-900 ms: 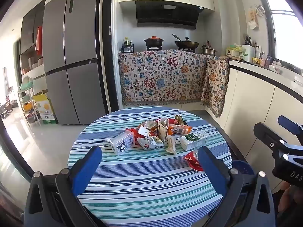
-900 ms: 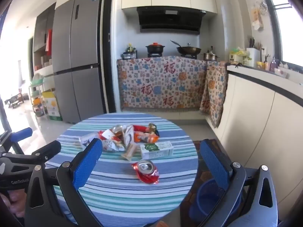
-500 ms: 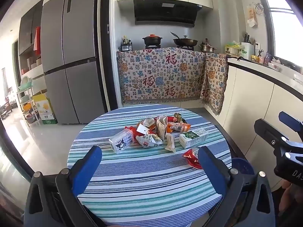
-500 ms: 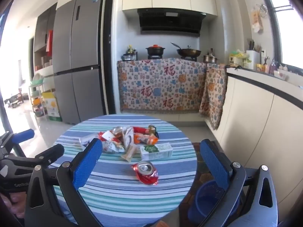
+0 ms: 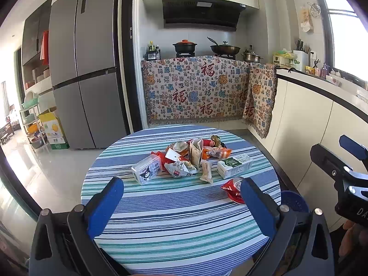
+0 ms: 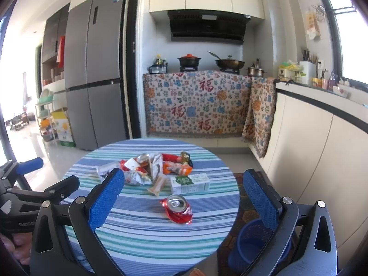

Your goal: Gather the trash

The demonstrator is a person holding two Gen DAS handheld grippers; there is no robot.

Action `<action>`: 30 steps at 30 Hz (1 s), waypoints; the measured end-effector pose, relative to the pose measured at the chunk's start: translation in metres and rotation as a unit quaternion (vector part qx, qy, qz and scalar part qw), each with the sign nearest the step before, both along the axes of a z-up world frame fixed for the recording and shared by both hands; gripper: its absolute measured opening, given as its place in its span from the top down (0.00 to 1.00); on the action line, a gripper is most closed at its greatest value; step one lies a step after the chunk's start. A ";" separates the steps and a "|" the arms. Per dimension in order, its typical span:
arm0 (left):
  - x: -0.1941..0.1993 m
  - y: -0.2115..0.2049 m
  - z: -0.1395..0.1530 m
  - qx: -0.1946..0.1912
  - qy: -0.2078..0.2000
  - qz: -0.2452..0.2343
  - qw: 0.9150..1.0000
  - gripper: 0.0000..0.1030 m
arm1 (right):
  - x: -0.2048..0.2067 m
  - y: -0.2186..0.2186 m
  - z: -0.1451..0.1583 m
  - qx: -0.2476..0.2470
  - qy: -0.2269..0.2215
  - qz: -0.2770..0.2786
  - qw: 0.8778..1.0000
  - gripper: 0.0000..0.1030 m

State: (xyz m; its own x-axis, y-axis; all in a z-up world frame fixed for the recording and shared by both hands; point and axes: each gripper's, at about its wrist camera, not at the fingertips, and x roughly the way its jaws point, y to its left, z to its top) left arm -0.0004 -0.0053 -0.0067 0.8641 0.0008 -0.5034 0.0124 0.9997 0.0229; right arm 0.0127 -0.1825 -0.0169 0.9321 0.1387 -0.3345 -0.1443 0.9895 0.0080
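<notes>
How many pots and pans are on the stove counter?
3: a black pot with an orange lid on the left, a lidded wok in the middle, and a steel pot on the right. None seems hidden.

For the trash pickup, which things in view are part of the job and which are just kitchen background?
Job:
- crushed red can
- green-and-white carton
- clear plastic box
- wrapper pile
- blue bin on the floor beside the table
- both open, empty tongs

Background:
- fridge
- pots on the stove
- patterned cloth
- striped tablecloth
</notes>
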 end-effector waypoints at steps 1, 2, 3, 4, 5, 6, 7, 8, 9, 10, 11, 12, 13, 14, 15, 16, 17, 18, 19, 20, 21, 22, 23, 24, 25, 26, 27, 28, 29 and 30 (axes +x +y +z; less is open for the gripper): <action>0.000 -0.001 0.000 0.000 0.000 0.000 1.000 0.00 | 0.000 0.000 0.000 0.000 0.000 0.000 1.000 0.00; 0.000 -0.001 0.000 0.000 0.000 0.000 1.000 0.00 | 0.000 0.000 -0.001 0.000 0.000 0.000 1.000 0.00; -0.001 -0.001 -0.001 0.001 0.000 0.000 1.000 0.00 | 0.000 0.000 -0.001 0.000 0.000 0.000 1.000 0.00; 0.000 0.000 0.000 0.000 0.000 0.000 1.000 0.00 | 0.000 0.000 0.000 0.000 -0.001 -0.001 1.000 0.00; 0.000 0.000 0.000 0.000 0.000 -0.001 1.000 0.00 | -0.001 0.000 -0.001 0.000 -0.001 -0.001 1.000 0.00; -0.001 -0.001 -0.001 0.000 0.000 -0.001 1.000 0.00 | -0.001 0.000 -0.001 0.000 -0.001 -0.002 1.000 0.00; -0.001 -0.001 -0.001 0.001 0.000 -0.001 1.000 0.00 | -0.001 -0.001 0.000 0.000 -0.001 -0.001 1.000 0.00; -0.002 -0.001 -0.001 0.001 0.000 -0.001 1.000 0.00 | -0.001 -0.001 0.000 0.001 -0.001 -0.001 1.000 0.00; -0.002 -0.001 -0.002 0.001 0.001 -0.002 1.000 0.00 | -0.001 -0.001 0.000 0.000 -0.001 -0.001 1.000 0.00; -0.003 -0.002 -0.002 0.002 0.001 -0.002 1.000 0.00 | -0.002 -0.002 0.000 0.000 -0.001 -0.001 1.000 0.00; -0.003 -0.002 -0.003 0.002 0.001 -0.002 1.000 0.00 | -0.003 -0.002 0.000 0.000 0.000 -0.001 1.000 0.00; -0.004 -0.002 -0.003 0.002 0.002 -0.003 1.000 0.00 | -0.003 -0.002 0.000 0.000 0.000 0.000 1.000 0.00; -0.002 0.000 -0.002 0.001 0.002 -0.002 1.000 0.00 | -0.003 -0.002 0.001 0.000 0.001 0.000 1.000 0.00; 0.000 -0.001 -0.001 0.002 0.004 -0.004 1.000 0.00 | -0.003 -0.002 0.001 0.000 0.001 0.000 1.000 0.00; 0.000 -0.002 -0.001 0.002 0.003 -0.004 1.000 0.00 | -0.004 -0.002 0.002 0.000 0.001 0.000 1.000 0.00; -0.001 -0.002 -0.001 0.002 0.003 -0.004 1.000 0.00 | -0.003 -0.002 0.002 -0.001 0.001 0.000 1.000 0.00; -0.001 -0.001 -0.002 0.003 0.003 -0.004 1.000 0.00 | -0.003 -0.002 0.002 -0.001 0.001 0.000 1.000 0.00; -0.001 -0.001 -0.002 0.003 0.003 -0.003 1.000 0.00 | -0.004 -0.002 0.002 -0.001 0.001 0.000 1.000 0.00; -0.002 -0.001 -0.002 0.003 0.003 -0.003 1.000 0.00 | -0.003 -0.002 0.001 0.000 0.001 0.000 1.000 0.00; -0.002 -0.001 -0.002 0.003 0.003 -0.003 1.000 0.00 | -0.003 -0.002 0.001 -0.001 0.001 0.000 1.000 0.00; -0.003 -0.001 -0.003 0.003 0.003 -0.003 1.000 0.00 | -0.003 -0.002 0.001 -0.001 0.001 0.000 1.000 0.00; -0.003 -0.001 -0.003 0.003 0.003 -0.003 1.000 0.00 | -0.003 -0.002 0.001 -0.001 0.001 0.001 1.000 0.00; -0.004 -0.002 -0.004 0.004 0.003 -0.003 1.000 0.00 | -0.003 -0.002 0.001 -0.002 0.001 0.001 1.000 0.00; -0.004 -0.002 -0.004 0.004 0.003 -0.003 1.000 0.00 | -0.004 -0.002 0.002 -0.002 0.001 0.000 1.000 0.00; 0.001 0.000 -0.001 0.003 0.004 -0.004 1.000 0.00 | -0.003 -0.002 0.002 -0.002 0.002 0.000 1.000 0.00; 0.001 0.000 -0.001 0.003 0.005 -0.004 1.000 0.00 | -0.003 -0.002 0.002 -0.002 0.003 0.000 1.000 0.00; 0.000 0.000 -0.002 0.003 0.005 -0.004 1.000 0.00 | -0.004 -0.002 0.002 -0.002 0.003 0.000 1.000 0.00; 0.001 0.000 -0.002 0.003 0.005 -0.004 1.000 0.00 | -0.004 -0.003 0.002 -0.003 0.003 0.000 1.000 0.00; 0.001 -0.001 -0.002 0.003 0.005 -0.004 1.000 0.00 | -0.003 -0.002 0.002 -0.003 0.003 0.000 1.000 0.00; 0.001 -0.001 -0.002 0.003 0.005 -0.003 1.000 0.00 | -0.004 -0.003 0.002 -0.003 0.003 0.000 1.000 0.00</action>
State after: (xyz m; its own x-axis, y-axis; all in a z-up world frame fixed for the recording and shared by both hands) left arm 0.0003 -0.0060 -0.0085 0.8591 -0.0016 -0.5118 0.0193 0.9994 0.0293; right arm 0.0092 -0.1853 -0.0147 0.9302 0.1359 -0.3409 -0.1437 0.9896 0.0024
